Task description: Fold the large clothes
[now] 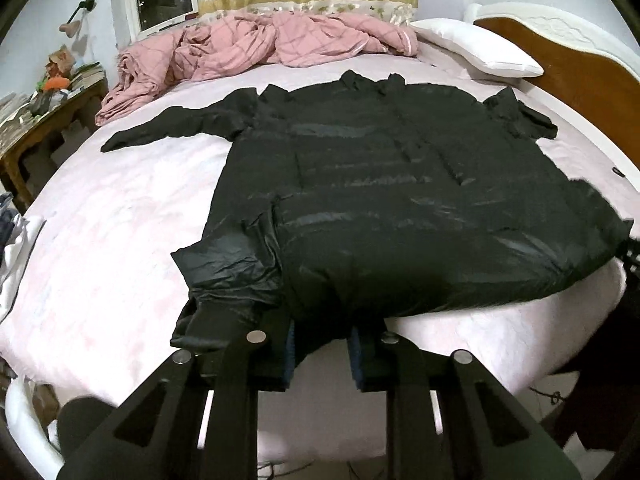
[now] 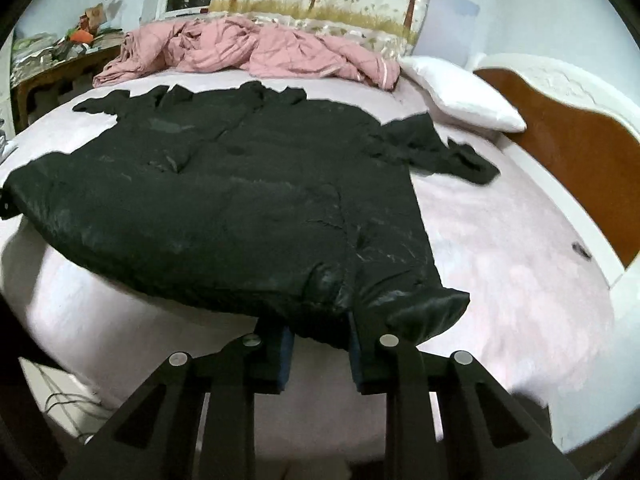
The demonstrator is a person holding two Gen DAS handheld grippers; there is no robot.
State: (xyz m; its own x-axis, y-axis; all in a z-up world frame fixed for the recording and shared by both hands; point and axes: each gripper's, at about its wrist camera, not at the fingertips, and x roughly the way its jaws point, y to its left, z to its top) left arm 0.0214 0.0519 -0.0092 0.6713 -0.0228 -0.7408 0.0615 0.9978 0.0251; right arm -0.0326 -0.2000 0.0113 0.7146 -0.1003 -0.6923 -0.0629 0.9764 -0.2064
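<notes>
Black padded coat (image 1: 392, 184) lies spread flat on the bed (image 1: 104, 240), collar toward the pink quilt (image 1: 256, 48), hem at the near edge. Left hand-held gripper (image 1: 320, 354) and right hand-held gripper (image 2: 320, 354) each have hem fabric between part-open pads; whether they pinch it, I cannot tell. Advice: grip both corners evenly, lift together, carry the hem straight toward the collar.
</notes>
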